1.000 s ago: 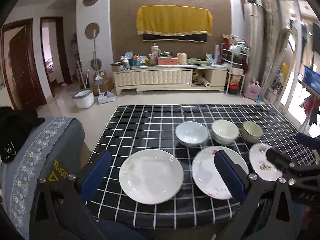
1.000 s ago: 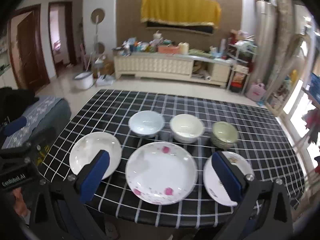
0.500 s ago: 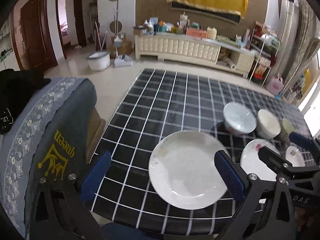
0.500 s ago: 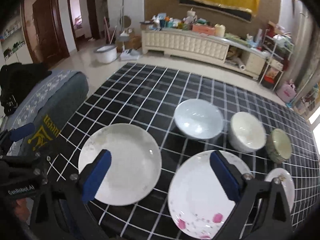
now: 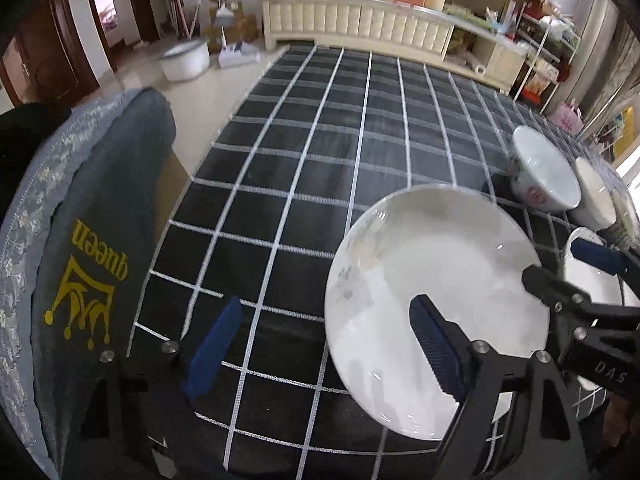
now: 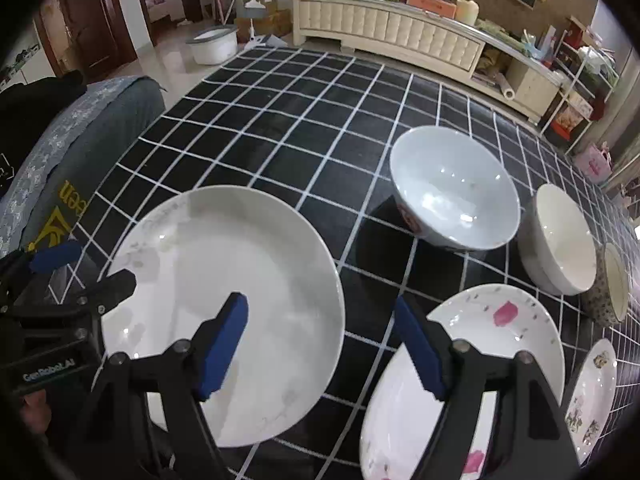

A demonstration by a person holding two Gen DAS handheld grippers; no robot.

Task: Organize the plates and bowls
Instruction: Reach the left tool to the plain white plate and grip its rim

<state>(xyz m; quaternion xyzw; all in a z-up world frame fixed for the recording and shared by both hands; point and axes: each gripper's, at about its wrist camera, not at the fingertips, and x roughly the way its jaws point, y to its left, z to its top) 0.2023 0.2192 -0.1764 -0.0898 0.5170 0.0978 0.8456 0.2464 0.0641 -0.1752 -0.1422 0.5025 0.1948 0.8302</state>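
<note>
the left tongs (image 5: 320, 344) stood open with nothing between the blue pads, though their jaws had just been closing a little; the left pad hung over bare checked cloth and the right pad over the near part of the big white plate (image 5: 432, 280). the right tongs (image 6: 320, 344) were likewise open and empty, their jaws also having just narrowed; their left pad hung over the right part of that same big white plate (image 6: 224, 304), their right pad over the left edge of the pink-flowered plate (image 6: 492, 344), and the gap between the pads looked down on the strip of black cloth between the two plates. no pad could be seen touching any dish.

beyond the right tongs, farther out on the worktop (image 6: 280, 128), stood a pale blue bowl (image 6: 456, 188), upright, with a cream bowl (image 6: 560, 240) just to its right and a patterned bowl (image 6: 612, 288) beside that at the frame edge. right of the pink-flowered plate lay a small patterned plate (image 6: 592, 392). left of the left tongs, off the worktop, stood a grey fabric chair back (image 5: 92, 220) with yellow lettering.
</note>
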